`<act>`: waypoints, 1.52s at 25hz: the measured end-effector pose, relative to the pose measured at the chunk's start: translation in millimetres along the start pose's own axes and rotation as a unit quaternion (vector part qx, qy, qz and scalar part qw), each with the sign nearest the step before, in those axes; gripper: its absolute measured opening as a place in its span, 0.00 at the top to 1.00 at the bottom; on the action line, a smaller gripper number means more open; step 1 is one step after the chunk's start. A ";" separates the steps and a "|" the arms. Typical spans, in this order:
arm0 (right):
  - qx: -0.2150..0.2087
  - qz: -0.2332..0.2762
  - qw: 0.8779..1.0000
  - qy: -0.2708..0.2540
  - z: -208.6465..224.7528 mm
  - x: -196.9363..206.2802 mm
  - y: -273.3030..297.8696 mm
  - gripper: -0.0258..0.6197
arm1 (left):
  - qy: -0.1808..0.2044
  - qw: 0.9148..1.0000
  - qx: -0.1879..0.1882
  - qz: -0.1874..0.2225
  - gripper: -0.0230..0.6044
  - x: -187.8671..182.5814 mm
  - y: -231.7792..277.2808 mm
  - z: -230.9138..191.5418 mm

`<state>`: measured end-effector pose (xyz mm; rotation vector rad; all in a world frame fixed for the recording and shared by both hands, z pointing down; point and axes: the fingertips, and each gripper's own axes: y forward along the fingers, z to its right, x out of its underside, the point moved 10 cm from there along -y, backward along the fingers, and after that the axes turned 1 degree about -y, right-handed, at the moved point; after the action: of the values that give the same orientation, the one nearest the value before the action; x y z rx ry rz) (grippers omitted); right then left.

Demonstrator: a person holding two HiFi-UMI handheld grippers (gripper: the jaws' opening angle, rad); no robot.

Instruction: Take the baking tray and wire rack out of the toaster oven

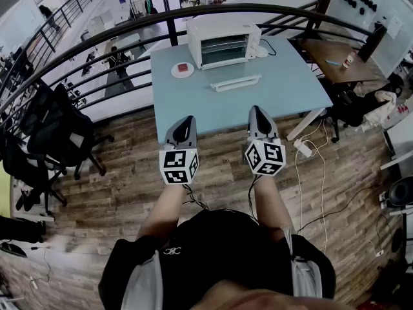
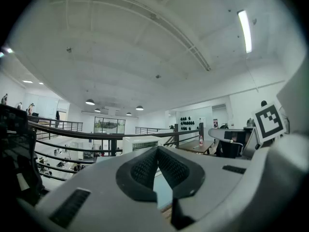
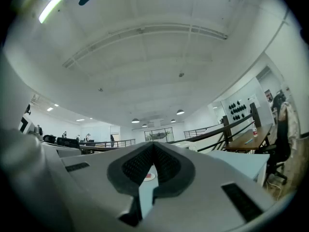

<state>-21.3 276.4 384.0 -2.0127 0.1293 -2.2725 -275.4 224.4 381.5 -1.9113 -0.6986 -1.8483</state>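
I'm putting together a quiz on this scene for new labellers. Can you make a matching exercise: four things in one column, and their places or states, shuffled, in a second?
Things
1. toaster oven
2. round white dish
3. long white bar
4. left gripper

Places or states
A. jaws shut on nothing, held at the near edge of the table
B. standing at the table's far edge
C. lying on the table in front of the oven
D. to the left of the oven, with something red on it

Pairs: 1-B, 2-D, 3-C, 4-A
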 end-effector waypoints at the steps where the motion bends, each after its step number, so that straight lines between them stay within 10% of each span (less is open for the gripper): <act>1: -0.002 -0.001 1.000 0.001 3.0 1.2 -0.4 0.96 | -0.001 1.000 0.001 0.000 0.94 0.3 1.6 3.3; 38: -0.041 0.015 0.999 0.006 95.0 -0.9 14.6 0.96 | -0.002 1.000 -0.005 0.011 0.94 9.0 74.5 81.6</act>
<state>73.5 262.4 392.8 -2.0222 0.2566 -2.2984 -165.4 214.0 390.7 -1.9212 -0.6692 -1.8392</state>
